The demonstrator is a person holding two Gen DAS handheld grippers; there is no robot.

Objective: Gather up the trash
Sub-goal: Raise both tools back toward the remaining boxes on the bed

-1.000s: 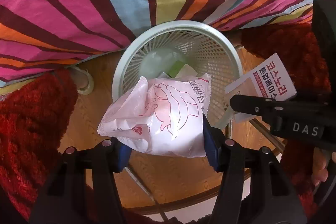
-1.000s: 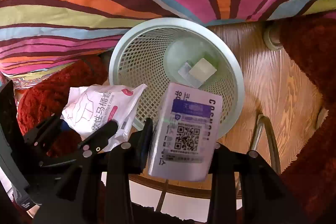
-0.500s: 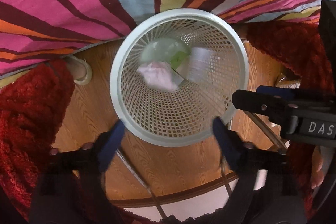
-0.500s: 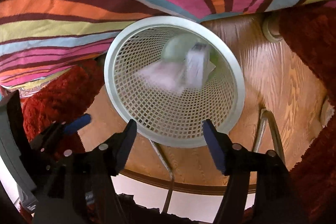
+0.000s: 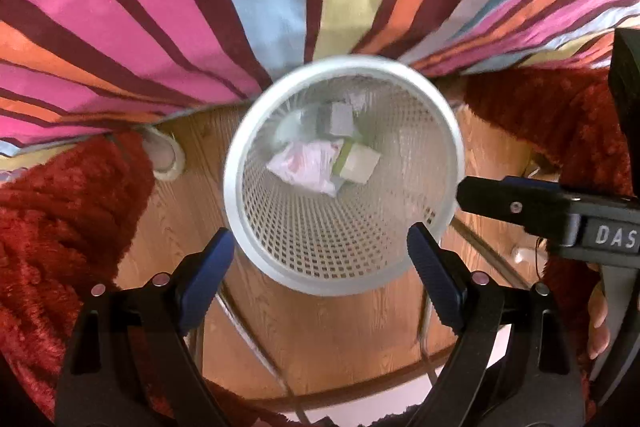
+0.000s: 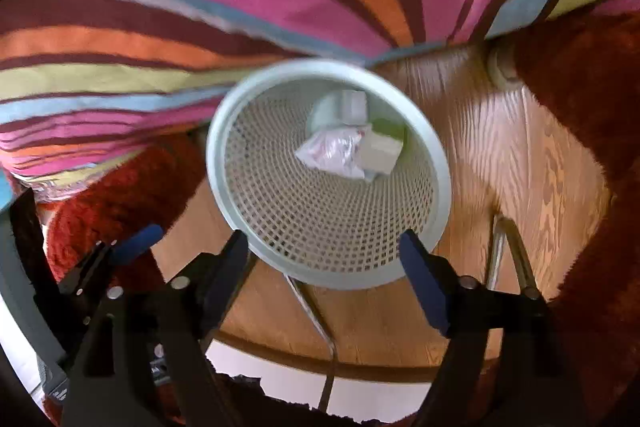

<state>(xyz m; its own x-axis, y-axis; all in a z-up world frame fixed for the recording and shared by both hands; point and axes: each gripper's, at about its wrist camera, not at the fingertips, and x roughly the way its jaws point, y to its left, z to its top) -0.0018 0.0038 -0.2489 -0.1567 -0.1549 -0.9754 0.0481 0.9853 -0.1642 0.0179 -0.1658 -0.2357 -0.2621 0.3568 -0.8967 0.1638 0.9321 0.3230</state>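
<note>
My left claw (image 5: pixel 320 259) and right claw (image 6: pixel 324 259) both gape empty above the round mesh plastic basket (image 5: pixel 440 155). Crinkled pink-white wrapper (image 5: pixel 306 165) and pale carton (image 5: pixel 360 163) lie at its bottom.

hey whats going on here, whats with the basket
A person is collecting trash with a handheld tool in each hand. Both the left tool and the right tool hang open and empty above a pale mesh wastebasket on the wooden floor. Inside the basket lie a crumpled pink-and-white plastic bag, a small whitish box touching it, and a greyish box farther down. A striped cloth hangs behind the basket.
</note>
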